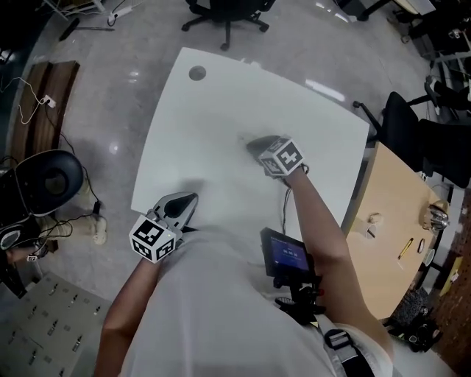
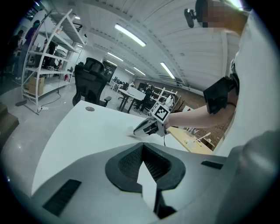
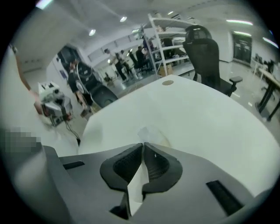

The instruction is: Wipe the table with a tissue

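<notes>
White crumpled tissue (image 3: 151, 134), pinched in the right gripper (image 3: 143, 145), touches the middle of the white rounded table (image 1: 221, 118), so wiping looks barely begun; the left gripper (image 2: 142, 148) idles, jaws together, empty.

The right tongs (image 1: 254, 146) are over the middle of the surface (image 1: 221, 103), with the tissue (image 3: 148, 133) at their tips, lying on the surface. The left tongs (image 1: 193, 199) are at the near edge, to the left and well apart. A cable hole (image 1: 197, 73) lies near the far left corner. An office chair (image 1: 228, 10) stands beyond the far edge, and a wooden desk (image 1: 390, 206) stands to the right.
</notes>
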Demonstrator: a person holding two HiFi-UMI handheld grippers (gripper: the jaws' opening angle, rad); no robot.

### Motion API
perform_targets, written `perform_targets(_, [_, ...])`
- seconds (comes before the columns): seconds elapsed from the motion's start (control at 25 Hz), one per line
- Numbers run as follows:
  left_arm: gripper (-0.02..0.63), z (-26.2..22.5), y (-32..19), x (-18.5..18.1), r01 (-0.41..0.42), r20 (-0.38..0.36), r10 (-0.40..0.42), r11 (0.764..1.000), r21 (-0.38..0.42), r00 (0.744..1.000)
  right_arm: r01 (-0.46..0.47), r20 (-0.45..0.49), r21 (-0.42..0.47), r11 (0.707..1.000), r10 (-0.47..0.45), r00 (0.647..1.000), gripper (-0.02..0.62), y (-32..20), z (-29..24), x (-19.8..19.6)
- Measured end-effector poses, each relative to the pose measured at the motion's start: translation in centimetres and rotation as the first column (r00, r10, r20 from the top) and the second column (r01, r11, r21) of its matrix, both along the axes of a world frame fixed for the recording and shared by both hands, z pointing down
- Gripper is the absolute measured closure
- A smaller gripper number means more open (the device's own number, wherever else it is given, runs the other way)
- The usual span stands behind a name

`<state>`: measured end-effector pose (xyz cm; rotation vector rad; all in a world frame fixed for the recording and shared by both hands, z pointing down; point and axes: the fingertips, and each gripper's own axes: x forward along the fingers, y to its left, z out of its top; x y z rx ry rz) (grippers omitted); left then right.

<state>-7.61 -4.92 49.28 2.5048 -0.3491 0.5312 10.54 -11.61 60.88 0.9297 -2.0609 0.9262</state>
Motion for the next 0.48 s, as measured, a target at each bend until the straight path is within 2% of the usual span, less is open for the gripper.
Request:
perform_targets(0.08, [0.6, -0.2, 0.1, 0.7, -0.02, 0.0, 0.02, 1.0, 0.01, 1.0, -0.13, 0.187, 0.008, 0.991, 0.127, 0.974, 0.568, 0.5, -1.8, -0.1])
perform_targets(0.16, [0.6, -0.2, 0.3, 1.4, -0.042, 0.002, 0.042, 0.999, 0.015, 0.999, -0.246, 0.316, 0.014, 0.969, 0.229, 0.921, 0.568, 1.1, -3.6, 0.8])
perform_targets(0.32, [0.6, 0.0, 1.6, 2.8, -0.102, 0.005, 0.102, 0.995, 0.013, 0.995, -0.358, 0.377, 0.028, 0.933, 0.321, 0.869, 0.568, 4.0, -5.3, 3.3])
perform_targets(0.48, [0.6, -0.1, 3.3, 5.3, -0.173, 0.001, 0.173, 0.985, 0.028, 0.985, -0.475, 0.437, 0.037, 0.879, 0.413, 0.799, 0.568, 7.2, -6.7, 6.0])
